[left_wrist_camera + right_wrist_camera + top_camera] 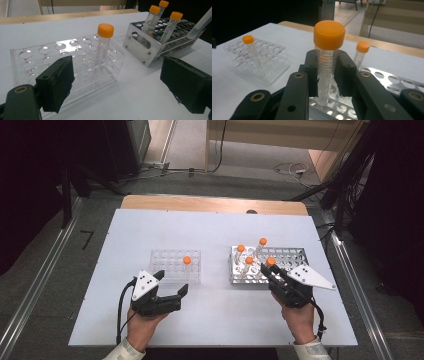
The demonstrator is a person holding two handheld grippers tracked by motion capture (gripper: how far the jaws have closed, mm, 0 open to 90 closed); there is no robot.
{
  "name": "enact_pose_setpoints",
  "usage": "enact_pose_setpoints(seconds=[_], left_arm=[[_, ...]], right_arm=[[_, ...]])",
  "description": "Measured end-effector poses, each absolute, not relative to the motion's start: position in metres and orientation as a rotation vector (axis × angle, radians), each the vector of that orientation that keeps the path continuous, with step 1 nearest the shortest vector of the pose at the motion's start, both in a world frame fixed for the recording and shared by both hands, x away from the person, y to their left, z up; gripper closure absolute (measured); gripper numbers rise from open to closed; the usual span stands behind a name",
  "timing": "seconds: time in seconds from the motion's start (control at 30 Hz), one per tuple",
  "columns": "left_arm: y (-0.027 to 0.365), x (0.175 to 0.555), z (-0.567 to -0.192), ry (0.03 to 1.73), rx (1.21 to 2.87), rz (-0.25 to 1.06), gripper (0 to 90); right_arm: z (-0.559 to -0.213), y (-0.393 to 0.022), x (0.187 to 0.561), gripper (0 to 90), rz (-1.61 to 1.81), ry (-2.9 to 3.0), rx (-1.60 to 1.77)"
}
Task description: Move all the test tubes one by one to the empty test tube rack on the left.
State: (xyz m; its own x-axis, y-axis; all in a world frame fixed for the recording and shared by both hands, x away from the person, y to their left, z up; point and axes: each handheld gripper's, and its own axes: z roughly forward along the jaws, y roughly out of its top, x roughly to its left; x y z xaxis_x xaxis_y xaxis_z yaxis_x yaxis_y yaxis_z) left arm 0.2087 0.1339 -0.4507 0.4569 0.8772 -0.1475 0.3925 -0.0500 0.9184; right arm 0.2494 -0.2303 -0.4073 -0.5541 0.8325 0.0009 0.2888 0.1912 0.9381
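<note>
High view: my right tool [270,268] is clamped on one orange-capped tube [270,262] above the near edge of the metal rack [295,254]. My left tool [173,282] rests on the white surface [215,227] just in front of the clear rack [162,260], jaws spread wide and holding nothing. I judge the step in hand to be lifting a tube out of the metal rack for transfer to the clear rack. Count: two racks, five tubes in all: three standing in the metal rack, one in the clear rack, one in my right tool.

Left gripper view: beyond my open jaws the clear rack [35,56] holds a single tube [102,47]. Farther right, the metal rack [140,46] carries three capped tubes, and the lower end of the held tube [201,25] hangs above its far end.

Right gripper view: the pads are closed on the held tube [325,72] just below its cap. Its tip sits low, close above the rack [387,77] holes; I cannot tell if it is fully clear. The next move calls for a straight lift until the tip is free, then travel to the left toward an empty hole in the clear rack [259,61].
</note>
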Motion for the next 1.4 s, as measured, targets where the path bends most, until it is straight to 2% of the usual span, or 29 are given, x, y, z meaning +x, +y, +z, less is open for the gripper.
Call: enact_pose_setpoints(seconds=[0.33, 1.0, 1.3, 1.33, 1.4], left_arm=[[0.131, 0.207, -0.45, 1.102, 1.646, 0.571, 11.7], [0.11, 0.197, -0.441, 0.986, 1.674, 0.521, 15.7], [0.104, 0.196, -0.436, 0.924, 1.673, 0.472, 25.0], [0.103, 0.196, -0.436, 0.912, 1.671, 0.461, 29.7], [0.101, 0.196, -0.435, 0.902, 1.671, 0.467, 33.0]], right_arm=[[-0.419, -0.206, 0.235, 71.7, 1.375, 2.063, 0.982], [-0.452, -0.126, 0.228, 71.8, 1.351, 2.288, 0.818], [-0.454, -0.111, 0.229, 71.7, 1.351, 2.321, 0.785], [-0.454, -0.107, 0.229, 71.7, 1.352, 2.327, 0.761], [-0.455, -0.104, 0.228, 71.7, 1.352, 2.335, 0.752]])
